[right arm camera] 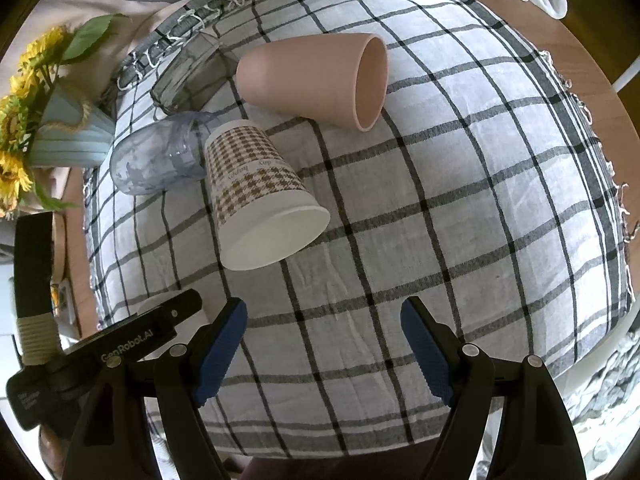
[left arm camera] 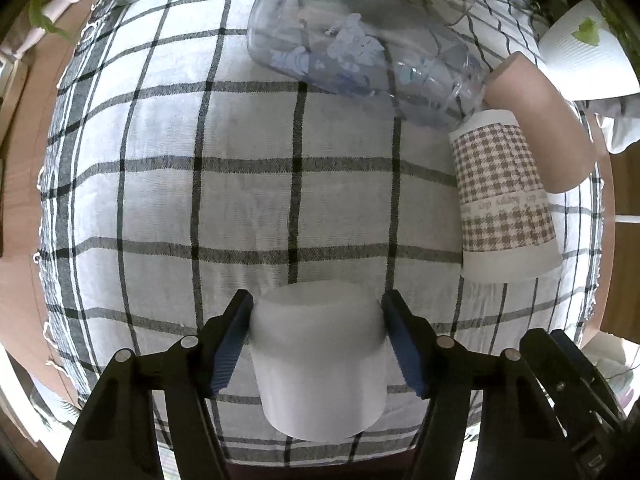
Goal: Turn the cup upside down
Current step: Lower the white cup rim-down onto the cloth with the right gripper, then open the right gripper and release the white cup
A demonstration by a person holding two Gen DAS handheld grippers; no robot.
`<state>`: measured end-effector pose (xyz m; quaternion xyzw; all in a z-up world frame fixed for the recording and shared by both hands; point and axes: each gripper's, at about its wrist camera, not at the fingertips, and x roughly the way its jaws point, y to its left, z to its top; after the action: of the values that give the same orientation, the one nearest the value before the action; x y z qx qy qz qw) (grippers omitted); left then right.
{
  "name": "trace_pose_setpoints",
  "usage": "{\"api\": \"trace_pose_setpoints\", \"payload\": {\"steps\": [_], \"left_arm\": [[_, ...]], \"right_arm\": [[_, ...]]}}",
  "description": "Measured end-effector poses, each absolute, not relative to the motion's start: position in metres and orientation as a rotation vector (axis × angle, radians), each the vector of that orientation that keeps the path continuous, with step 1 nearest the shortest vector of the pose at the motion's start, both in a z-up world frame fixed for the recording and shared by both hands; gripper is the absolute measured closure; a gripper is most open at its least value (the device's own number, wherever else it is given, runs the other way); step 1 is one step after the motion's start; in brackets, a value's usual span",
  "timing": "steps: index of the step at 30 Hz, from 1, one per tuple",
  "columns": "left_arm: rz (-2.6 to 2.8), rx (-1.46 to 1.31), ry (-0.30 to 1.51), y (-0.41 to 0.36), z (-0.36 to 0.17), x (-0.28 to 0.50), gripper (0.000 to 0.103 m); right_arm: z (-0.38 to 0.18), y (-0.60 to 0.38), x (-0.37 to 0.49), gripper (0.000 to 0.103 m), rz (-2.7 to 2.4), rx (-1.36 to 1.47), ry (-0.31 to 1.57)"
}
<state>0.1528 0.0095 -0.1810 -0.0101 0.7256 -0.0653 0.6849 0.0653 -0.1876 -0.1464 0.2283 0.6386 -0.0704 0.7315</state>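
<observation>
Left wrist view shows the left gripper [left arm camera: 318, 340] with its blue-padded fingers [left arm camera: 228, 350] pinching a plain white plastic cup [left arm camera: 318, 364] from both sides, directly between them and low over the black-and-white checked cloth [left arm camera: 200, 160] that covers the bench. The cup's long axis runs roughly along the fingers, its narrower closed end pointing away from the camera and its wider end toward it, so it looks already inverted or nearly so; whether it rests on the cloth cannot be told. Well ahead and to the right lie a houndstooth-patterned paper cup [left arm camera: 504, 196] on its side, a pink tapered cup [left arm camera: 540, 124] also on its side, and a clear plastic bottle with blue print [left arm camera: 360, 60], its neck touching the pink cup. None of these crowd the held cup. Right wrist view shows the right gripper [right arm camera: 322, 346] with fingers spread and holding nothing, hovering over bare cloth, the houndstooth cup's open mouth facing it; the left hand is plainly the one engaged.
</observation>
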Motion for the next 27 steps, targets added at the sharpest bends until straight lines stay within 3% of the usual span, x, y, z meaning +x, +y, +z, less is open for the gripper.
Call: {"api": "trace_pose_setpoints", "payload": {"steps": [12, 27], "left_arm": [[-0.186, -0.023, 1.495, 0.009, -0.151, 0.146, 0.038], [-0.244, -0.010, 1.521, 0.000, -0.151, 0.096, 0.039]], "right_arm": [[-0.138, -0.188, 0.066, 0.024, -0.134, 0.491, 1.380], [-0.142, -0.194, 0.049, 0.024, -0.121, 0.450, 1.402]]}}
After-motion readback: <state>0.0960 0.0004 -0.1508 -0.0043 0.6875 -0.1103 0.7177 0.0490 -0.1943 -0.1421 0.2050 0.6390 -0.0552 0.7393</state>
